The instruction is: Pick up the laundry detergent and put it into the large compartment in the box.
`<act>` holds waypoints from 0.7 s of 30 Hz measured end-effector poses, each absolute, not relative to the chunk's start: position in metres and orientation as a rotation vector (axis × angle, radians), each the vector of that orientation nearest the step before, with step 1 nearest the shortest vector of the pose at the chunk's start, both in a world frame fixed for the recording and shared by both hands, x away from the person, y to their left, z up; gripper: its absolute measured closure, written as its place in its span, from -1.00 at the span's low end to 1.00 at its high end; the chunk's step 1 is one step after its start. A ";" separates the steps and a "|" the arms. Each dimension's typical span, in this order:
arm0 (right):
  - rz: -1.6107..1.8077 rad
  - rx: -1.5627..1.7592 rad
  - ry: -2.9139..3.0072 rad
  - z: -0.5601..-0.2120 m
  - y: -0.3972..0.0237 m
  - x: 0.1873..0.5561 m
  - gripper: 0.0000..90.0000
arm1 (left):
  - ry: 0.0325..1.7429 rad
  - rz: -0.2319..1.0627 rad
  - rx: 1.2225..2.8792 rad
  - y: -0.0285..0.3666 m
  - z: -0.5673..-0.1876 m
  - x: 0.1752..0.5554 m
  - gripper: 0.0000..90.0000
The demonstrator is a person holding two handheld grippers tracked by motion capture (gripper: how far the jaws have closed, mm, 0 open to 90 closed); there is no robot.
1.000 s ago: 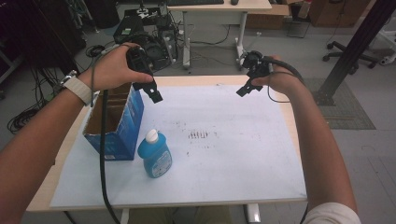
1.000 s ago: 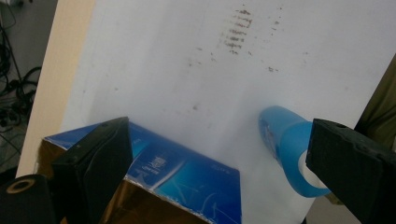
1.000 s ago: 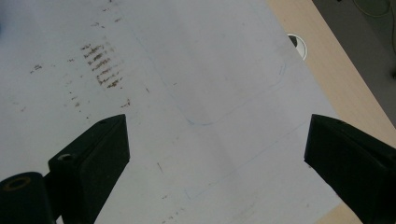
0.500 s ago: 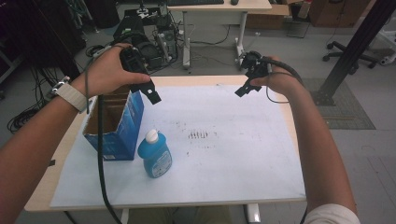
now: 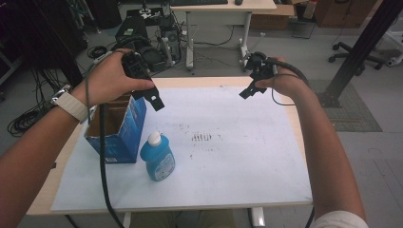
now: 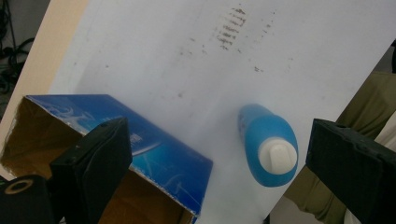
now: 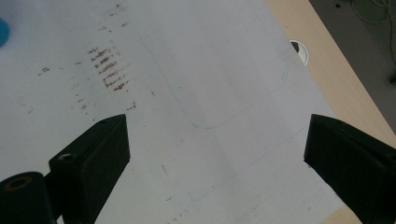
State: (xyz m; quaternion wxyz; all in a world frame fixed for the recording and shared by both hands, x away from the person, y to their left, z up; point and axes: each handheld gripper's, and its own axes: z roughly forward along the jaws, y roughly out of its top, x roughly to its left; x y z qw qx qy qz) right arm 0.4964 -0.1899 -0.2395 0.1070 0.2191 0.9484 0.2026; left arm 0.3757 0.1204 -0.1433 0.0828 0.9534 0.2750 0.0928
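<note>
Nothing looks started yet. The left gripper (image 5: 154,99) hangs above the open blue box (image 5: 116,130) at the table's (image 5: 47,190) left side, jaws wide apart and empty. The right gripper (image 5: 248,90) hovers over the far right of the white sheet (image 5: 247,156), jaws likewise apart. The blue bottle (image 5: 158,156) stands untouched just beside the box's near right corner; any handling of it or the box remains to be done.

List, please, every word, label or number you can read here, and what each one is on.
None can be read.
Blue box: pale print on its side, too blurred.
Blue bottle: front label, too small to read.
White sheet: brown smudges only, not writing.
</note>
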 end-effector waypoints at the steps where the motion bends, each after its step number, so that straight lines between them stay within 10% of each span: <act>1: 0.601 0.646 2.790 -0.239 -0.190 0.496 -0.84 | 0.844 0.263 2.842 0.120 -0.143 0.374 -0.84; 21: 0.601 0.637 2.790 -0.239 -0.188 0.496 -0.84 | 0.947 0.245 2.781 0.126 -0.150 0.359 -0.84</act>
